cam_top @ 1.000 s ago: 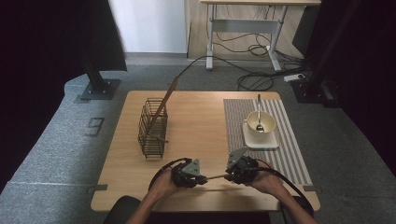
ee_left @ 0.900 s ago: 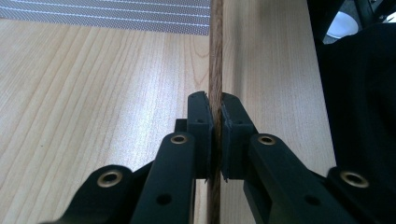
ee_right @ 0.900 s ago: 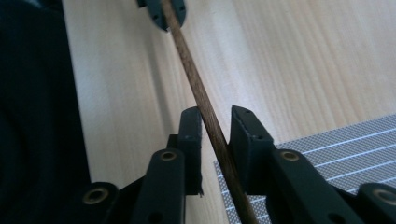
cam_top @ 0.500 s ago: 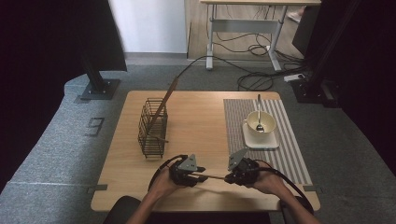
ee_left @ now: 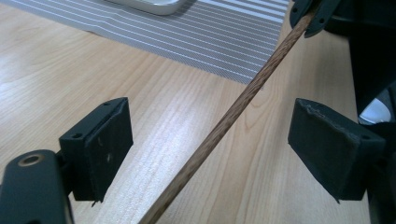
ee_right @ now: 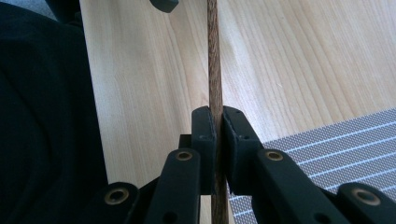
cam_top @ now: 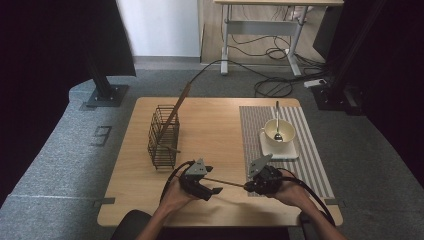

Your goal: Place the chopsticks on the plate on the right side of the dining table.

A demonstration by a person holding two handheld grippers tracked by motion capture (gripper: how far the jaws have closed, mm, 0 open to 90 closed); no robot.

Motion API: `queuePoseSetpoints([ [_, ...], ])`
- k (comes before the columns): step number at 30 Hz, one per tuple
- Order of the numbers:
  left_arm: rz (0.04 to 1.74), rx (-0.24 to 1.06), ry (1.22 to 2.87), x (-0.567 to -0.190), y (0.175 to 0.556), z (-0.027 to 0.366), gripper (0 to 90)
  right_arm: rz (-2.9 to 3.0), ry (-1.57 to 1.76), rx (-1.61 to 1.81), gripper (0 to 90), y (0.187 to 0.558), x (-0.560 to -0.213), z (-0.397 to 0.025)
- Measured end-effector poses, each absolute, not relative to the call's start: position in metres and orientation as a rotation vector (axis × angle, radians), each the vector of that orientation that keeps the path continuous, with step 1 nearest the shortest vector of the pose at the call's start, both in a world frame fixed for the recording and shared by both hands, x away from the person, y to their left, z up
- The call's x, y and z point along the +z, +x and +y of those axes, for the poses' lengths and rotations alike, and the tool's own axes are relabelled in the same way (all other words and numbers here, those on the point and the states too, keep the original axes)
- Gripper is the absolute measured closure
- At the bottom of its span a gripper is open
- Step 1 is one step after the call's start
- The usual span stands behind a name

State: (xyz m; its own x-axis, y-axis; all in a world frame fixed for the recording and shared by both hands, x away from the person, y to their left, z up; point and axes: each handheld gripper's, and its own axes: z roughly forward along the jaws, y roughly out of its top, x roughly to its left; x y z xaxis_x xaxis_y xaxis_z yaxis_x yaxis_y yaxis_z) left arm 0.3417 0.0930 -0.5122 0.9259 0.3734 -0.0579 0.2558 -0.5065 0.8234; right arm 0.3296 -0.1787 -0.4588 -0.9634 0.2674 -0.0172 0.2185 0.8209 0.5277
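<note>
The right tool [ee_right: 215, 140] is clamped on one end of a thin wooden stick [ee_right: 214, 70], held just above the bench [cam_top: 220, 130]; the left tool [ee_left: 210, 149] stands apart around its middle [ee_left: 229, 116]. The stick appears light, stiff and smooth, so it may pivot in a single grip. Close the left tool on the shaft squarely, well apart from the right tool.

a thin brown wooden stick [cam_top: 225, 182] with a twisted surface hangs nearly level above the near edge of the table, one end clamped, its other part between two open pads.
</note>
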Motion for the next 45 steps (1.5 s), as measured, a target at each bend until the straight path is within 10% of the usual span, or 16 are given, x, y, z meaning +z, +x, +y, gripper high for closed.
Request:
queuePoseSetpoints([
  [45,0.613,0.201,2.333,-0.556,0.35,0.08,0.0,2.707,0.759,0.853,82.9,0.366,-0.446,-0.255],
])
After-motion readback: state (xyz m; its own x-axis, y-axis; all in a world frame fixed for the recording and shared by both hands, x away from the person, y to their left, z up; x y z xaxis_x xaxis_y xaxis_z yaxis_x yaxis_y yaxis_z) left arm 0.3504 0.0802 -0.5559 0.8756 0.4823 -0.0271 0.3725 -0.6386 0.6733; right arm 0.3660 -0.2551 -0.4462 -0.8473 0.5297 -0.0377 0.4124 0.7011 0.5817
